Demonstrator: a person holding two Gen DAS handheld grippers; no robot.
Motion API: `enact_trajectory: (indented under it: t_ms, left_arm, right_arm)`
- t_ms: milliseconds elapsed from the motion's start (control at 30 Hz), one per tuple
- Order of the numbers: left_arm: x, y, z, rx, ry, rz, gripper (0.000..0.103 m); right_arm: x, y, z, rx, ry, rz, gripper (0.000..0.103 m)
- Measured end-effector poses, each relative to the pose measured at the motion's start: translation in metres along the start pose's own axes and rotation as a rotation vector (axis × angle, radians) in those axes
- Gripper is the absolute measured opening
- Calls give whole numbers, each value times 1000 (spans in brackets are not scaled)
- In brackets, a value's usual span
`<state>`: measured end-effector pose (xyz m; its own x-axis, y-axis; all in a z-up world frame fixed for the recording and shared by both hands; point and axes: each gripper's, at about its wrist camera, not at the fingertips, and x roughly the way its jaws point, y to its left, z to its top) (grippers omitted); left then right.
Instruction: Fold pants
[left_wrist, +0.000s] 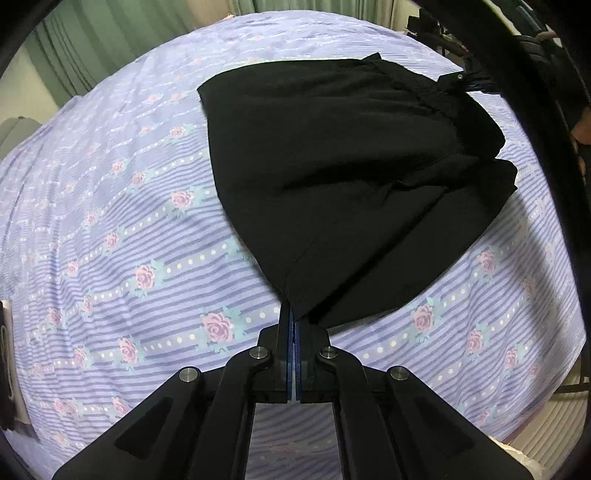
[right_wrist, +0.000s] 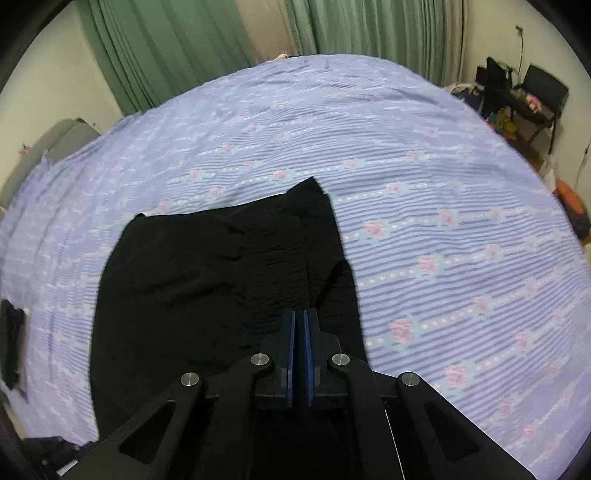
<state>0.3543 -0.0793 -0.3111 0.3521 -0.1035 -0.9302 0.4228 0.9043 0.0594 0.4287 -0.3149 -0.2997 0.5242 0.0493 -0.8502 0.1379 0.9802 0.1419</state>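
Black pants (left_wrist: 343, 155) lie partly folded on a bed with a lilac rose-patterned sheet (left_wrist: 129, 221). My left gripper (left_wrist: 291, 317) is shut on the near corner of the pants and lifts that corner off the sheet. At the pants' far right corner the other gripper's black tip (left_wrist: 456, 81) pinches the fabric. In the right wrist view the pants (right_wrist: 207, 280) spread ahead and to the left. My right gripper (right_wrist: 299, 317) has its jaws nearly together over the black cloth; the pinched fabric between them is hard to make out.
Green curtains (right_wrist: 177, 48) hang behind the bed. A black chair and clutter (right_wrist: 532, 99) stand at the far right. A dark item (right_wrist: 11, 343) lies at the bed's left edge. The sheet (right_wrist: 443, 221) extends wide to the right.
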Motion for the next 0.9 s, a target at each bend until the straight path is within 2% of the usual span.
enact_trajectory:
  t_ms: [100, 167, 467, 567, 633, 667, 733, 800, 900]
  left_arm:
    - [4, 0, 0, 0, 7, -8, 2]
    - [3, -1, -4, 1, 11, -12, 2]
    - [7, -2, -16, 3, 55, -40, 2]
    - [8, 2, -25, -24, 104, -79, 3]
    - [-2, 9, -31, -44, 101, -101, 7]
    - [-12, 14, -34, -45, 85, -100, 11]
    - [-26, 23, -39, -46, 59, -91, 35]
    - [-43, 36, -43, -55, 23, -76, 36]
    - [-67, 57, -45, -68, -12, -36, 37]
  right_arm:
    - [-6, 0, 5, -17, -24, -48, 5]
    - [-7, 0, 5, -27, -27, -115, 5]
    - [24, -8, -13, -56, 92, -254, 5]
    - [28, 1, -16, -113, 106, -355, 7]
    - [16, 8, -22, -129, 95, -388, 25]
    - [4, 11, -26, -127, 72, -403, 51]
    - [-20, 19, -34, -113, 19, -421, 75]
    - [-49, 29, -44, -92, -28, -414, 75]
    - [-85, 50, -63, -36, -37, -357, 75]
